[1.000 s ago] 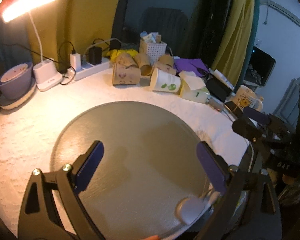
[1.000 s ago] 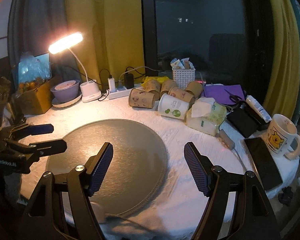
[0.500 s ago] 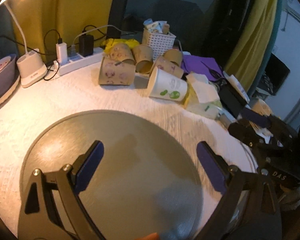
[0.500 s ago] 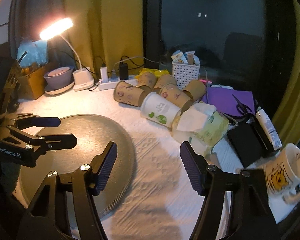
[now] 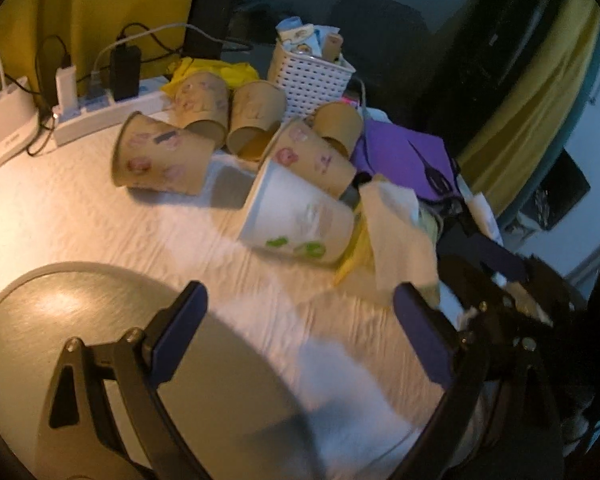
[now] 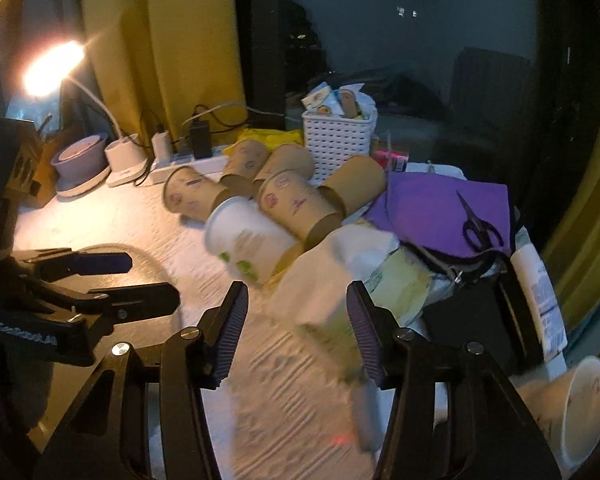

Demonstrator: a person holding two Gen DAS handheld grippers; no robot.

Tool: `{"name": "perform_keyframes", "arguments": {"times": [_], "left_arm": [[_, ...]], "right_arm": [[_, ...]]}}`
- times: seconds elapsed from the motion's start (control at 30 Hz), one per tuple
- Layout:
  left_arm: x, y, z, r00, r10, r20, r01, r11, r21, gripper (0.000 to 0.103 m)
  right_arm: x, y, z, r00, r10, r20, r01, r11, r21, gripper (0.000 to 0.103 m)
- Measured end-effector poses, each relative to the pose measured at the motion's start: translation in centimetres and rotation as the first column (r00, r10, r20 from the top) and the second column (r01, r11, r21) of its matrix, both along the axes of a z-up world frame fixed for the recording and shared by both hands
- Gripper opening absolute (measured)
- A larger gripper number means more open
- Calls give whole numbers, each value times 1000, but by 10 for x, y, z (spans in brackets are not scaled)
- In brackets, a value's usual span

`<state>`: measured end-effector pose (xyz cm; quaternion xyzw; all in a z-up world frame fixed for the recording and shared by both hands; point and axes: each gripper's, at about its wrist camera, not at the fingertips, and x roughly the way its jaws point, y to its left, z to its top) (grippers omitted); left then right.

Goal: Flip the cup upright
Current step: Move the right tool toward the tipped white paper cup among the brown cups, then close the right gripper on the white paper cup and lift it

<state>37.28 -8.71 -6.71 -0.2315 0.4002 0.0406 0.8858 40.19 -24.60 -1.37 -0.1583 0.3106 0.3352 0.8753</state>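
White cup [image 5: 298, 216] with green leaf print lies on its side on the white textured tablecloth [image 5: 100, 216], mouth toward the round grey mat [image 5: 80, 312], base against a crumpled tissue [image 5: 400, 224]. Just behind it, a cluster of brown paper cups [image 5: 162, 156], all tipped over, some touching the white one.

Left gripper [image 5: 300, 332]: fingers spread wide, nothing between them. It hovers over the far edge of the mat, short of the white cup and apart from it.

Right gripper [image 6: 298, 334]: fingers parted, holding nothing. It is aimed at the tissue and the yellow-green tissue pack [image 6: 396, 280], with the white cup [image 6: 248, 240] ahead and to the left, not in contact.

Right wrist view only:
- lit desk lamp [image 6: 54, 66]
- purple bowl on a saucer [image 6: 80, 158]
- scissors [image 6: 478, 226] on a purple sheet
- mug [image 6: 572, 404] at lower right, tilted
- the left gripper from the side, fingers apart over the mat

Left wrist view only: the cup's open rim, and more of the mat surface.

Both views: white basket [image 5: 310, 76], power strip [image 5: 108, 114] with plugged chargers. Motion blur in both frames; print details on the cup unclear.
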Motion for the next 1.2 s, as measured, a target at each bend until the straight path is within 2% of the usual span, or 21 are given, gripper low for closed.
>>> {"name": "perform_keyframes", "arguments": {"times": [0.1, 0.3, 0.53, 0.67, 0.77, 0.8, 0.87, 1.03, 1.2], "left_arm": [[15, 3, -4, 999, 38, -9, -39, 999, -29, 95], [46, 15, -26, 990, 127, -66, -136, 978, -159, 94], [70, 32, -58, 955, 247, -161, -287, 907, -308, 94], [80, 33, -58, 959, 247, -138, -280, 900, -334, 94], [86, 31, -57, 966, 227, -123, -255, 915, -312, 94], [89, 29, -56, 972, 208, -112, -233, 925, -301, 85], [94, 26, -53, 981, 173, -89, -191, 942, -275, 83], [94, 21, -46, 993, 99, -67, -113, 962, -248, 72], [83, 20, -37, 998, 29, -60, -40, 979, -197, 69]], "right_arm": [[15, -4, 1, 1000, -9, 0, 9, 1000, 6, 54], [39, -4, 0, 1000, -22, 1, 22, 1000, -11, 54], [54, -6, 1, 999, -40, -3, 40, 999, 1, 55], [55, -8, -2, 999, -49, -13, 49, 999, 2, 55], [55, -9, -4, 998, -58, -17, 58, 998, 0, 55], [54, -10, -4, 998, -61, -16, 61, 998, 1, 55], [53, -11, -4, 997, -69, -15, 69, 998, 10, 55], [52, -16, -6, 995, -98, -25, 99, 995, 32, 55], [44, -15, -2, 994, -105, -22, 106, 994, 33, 55]]}}
